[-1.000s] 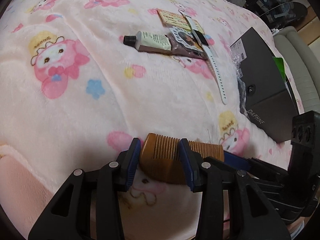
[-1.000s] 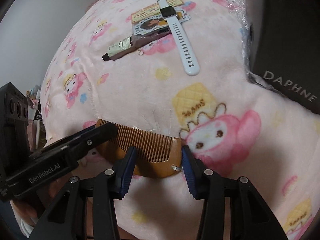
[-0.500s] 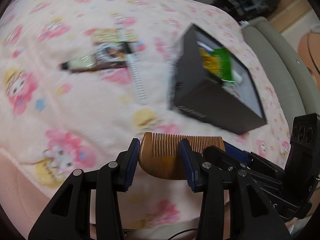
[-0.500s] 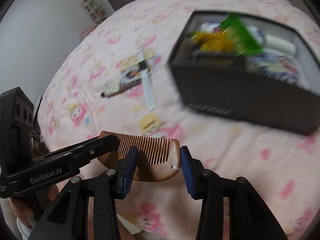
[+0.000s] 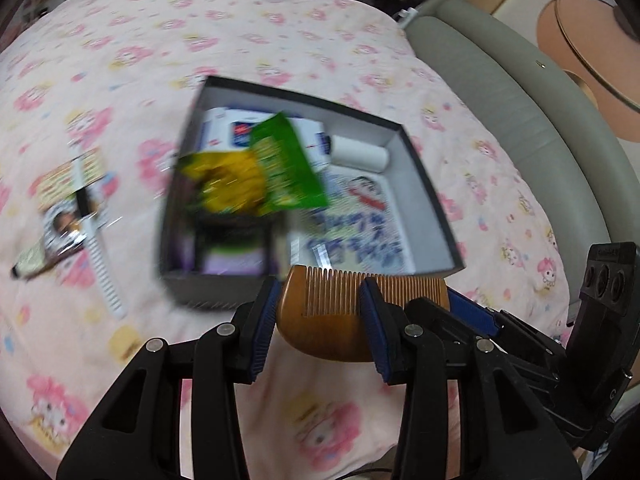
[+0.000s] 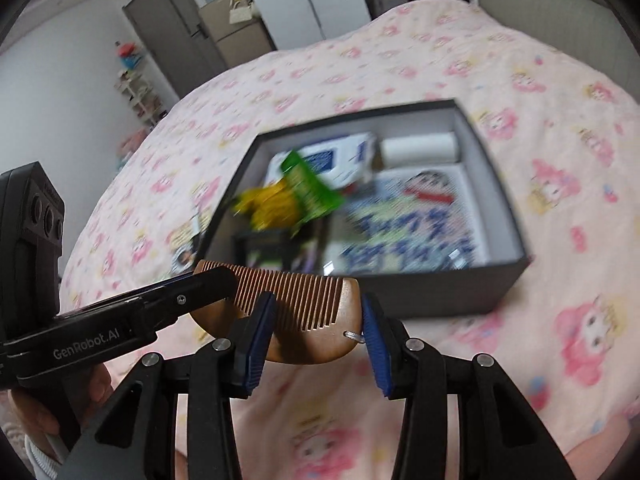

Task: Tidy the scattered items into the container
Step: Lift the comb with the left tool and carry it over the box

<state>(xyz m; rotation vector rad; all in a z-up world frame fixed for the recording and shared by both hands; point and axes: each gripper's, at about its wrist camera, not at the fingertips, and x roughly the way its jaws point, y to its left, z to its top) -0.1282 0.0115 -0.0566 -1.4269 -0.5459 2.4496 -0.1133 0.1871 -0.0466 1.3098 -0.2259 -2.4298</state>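
Comb (image 5: 332, 312) carried toward box (image 5: 436, 208).
Comb clamped at either end by left gripper (image 5: 320, 320) and right gripper (image 6: 316, 320); judged light, rigid, smooth; teeth better avoided.

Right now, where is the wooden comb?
The wooden comb is held between both grippers, left gripper and right gripper, above the pink blanket, just before the box.

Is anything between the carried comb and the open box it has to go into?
Nothing visible blocks it. The comb, held by both hand-held grippers, sits just short of the box's near wall. The box is open-topped, but a green packet and other items already fill much of it.
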